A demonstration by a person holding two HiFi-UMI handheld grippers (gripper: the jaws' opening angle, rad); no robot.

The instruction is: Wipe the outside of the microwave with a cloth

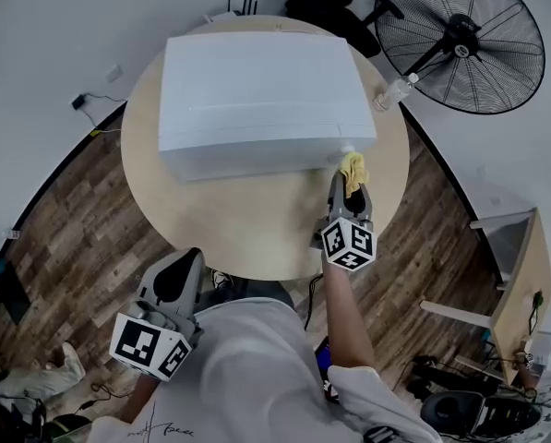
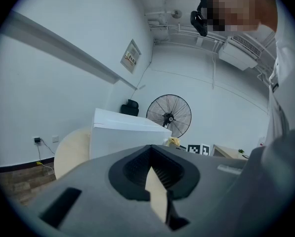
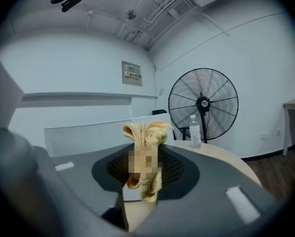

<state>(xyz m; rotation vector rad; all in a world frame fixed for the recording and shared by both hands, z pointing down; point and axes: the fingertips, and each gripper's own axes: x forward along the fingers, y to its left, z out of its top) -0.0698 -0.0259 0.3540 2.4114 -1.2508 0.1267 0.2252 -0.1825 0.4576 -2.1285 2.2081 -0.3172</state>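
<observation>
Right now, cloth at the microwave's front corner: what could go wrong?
The water bottle stands close to the microwave's right side; a sweep there could topple it.
The cloth is a small wad in the right gripper, so bare jaws may scrape the casing.
The left gripper is off the microwave, which might slide.

A round pale wooden table (image 1: 257, 238) stands on dark plank flooring (image 1: 72, 229). A clear water bottle (image 1: 395, 92) stands near the table's far right edge, with a large black pedestal fan (image 1: 460, 40) just beyond it. A light side desk (image 1: 520, 275) sits well apart at right, and a wall outlet (image 1: 114, 72) is at left.
</observation>
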